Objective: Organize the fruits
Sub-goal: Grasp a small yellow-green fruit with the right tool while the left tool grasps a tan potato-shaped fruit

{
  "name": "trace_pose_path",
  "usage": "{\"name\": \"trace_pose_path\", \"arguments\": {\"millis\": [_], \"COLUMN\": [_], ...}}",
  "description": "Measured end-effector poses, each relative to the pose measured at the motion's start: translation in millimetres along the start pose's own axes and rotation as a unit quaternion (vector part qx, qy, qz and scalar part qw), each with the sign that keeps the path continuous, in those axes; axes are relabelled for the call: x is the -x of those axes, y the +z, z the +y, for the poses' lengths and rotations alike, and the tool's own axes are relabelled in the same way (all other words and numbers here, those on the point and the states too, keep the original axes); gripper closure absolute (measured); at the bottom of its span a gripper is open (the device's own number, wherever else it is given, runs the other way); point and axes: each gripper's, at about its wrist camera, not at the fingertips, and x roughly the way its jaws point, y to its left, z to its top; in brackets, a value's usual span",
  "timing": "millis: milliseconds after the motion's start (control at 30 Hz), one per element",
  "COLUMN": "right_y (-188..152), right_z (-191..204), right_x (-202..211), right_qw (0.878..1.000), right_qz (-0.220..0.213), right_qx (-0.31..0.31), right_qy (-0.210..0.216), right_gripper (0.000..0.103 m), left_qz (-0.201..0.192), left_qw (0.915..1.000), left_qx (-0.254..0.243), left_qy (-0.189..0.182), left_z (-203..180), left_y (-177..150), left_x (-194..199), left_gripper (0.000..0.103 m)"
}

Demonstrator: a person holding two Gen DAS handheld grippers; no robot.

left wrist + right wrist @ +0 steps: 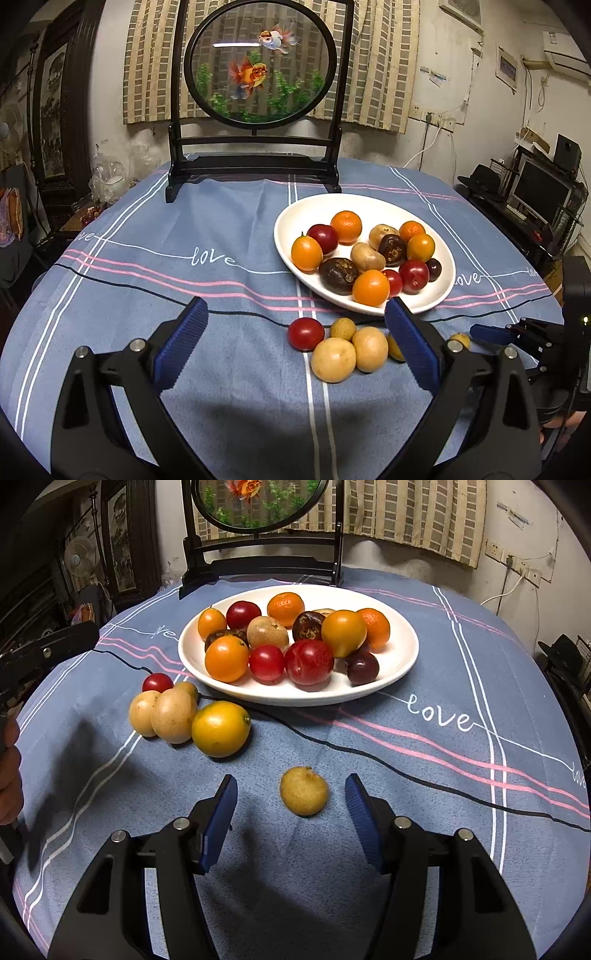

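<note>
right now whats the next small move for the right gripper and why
Probably ease the right gripper forward and down around the small tan fruit: it lies alone on the cloth just ahead of the open jaws, centred between them, while most fruit already sits on the white plate.

The left gripper's finger hides most of a yellow fruit, perhaps citrus.

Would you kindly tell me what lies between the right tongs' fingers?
A lone small tan fruit rests on the blue tablecloth between the open right tongs, untouched, in the right wrist view.
</note>
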Motion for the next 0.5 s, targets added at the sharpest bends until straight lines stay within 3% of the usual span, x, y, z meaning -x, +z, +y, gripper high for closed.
{"name": "trace_pose_path", "arguments": {"millis": [500], "right_y": [-2.1], "right_z": [-4.3], "right_x": [-5.5], "right_qw": [1.0], "right_qz": [0.005], "right_qx": [0.0], "right_qy": [-0.017], "right_gripper": [0.042], "left_qz": [0.0], "left_qw": [0.9998], "left_qx": [-0.018], "left_qy": [0.003], "left_z": [-4.2], "left_y": [-6.5], "left_x": [5.1], "left_gripper": [0.005]}}
